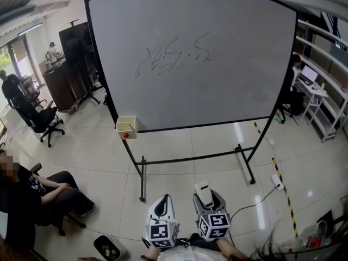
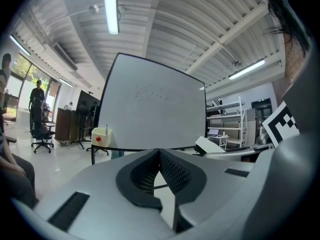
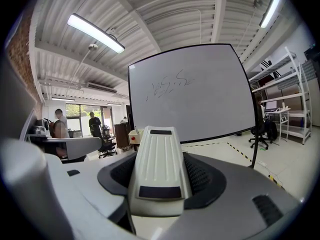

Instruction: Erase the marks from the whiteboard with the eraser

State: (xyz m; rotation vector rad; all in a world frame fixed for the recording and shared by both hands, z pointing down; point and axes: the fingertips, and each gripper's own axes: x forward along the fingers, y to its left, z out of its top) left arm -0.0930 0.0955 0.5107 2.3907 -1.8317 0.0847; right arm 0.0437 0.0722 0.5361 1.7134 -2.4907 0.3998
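Well short of whiteboard (image 1: 190,91) — right gripper (image 1: 210,201) clasping eraser (image 1: 203,192).

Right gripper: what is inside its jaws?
A white eraser, clamped between the jaws of the right gripper. Its ribbed plastic back shows; the wiping face is turned away and cannot be seen.

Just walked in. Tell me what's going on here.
Two hand-held grippers face a whiteboard on a stand. The right gripper has its jaws shut on a white eraser; the left gripper is shut and empty. Both are held low, well short of the board. The scribbled marks near its top are untouched, so erasing has not started.
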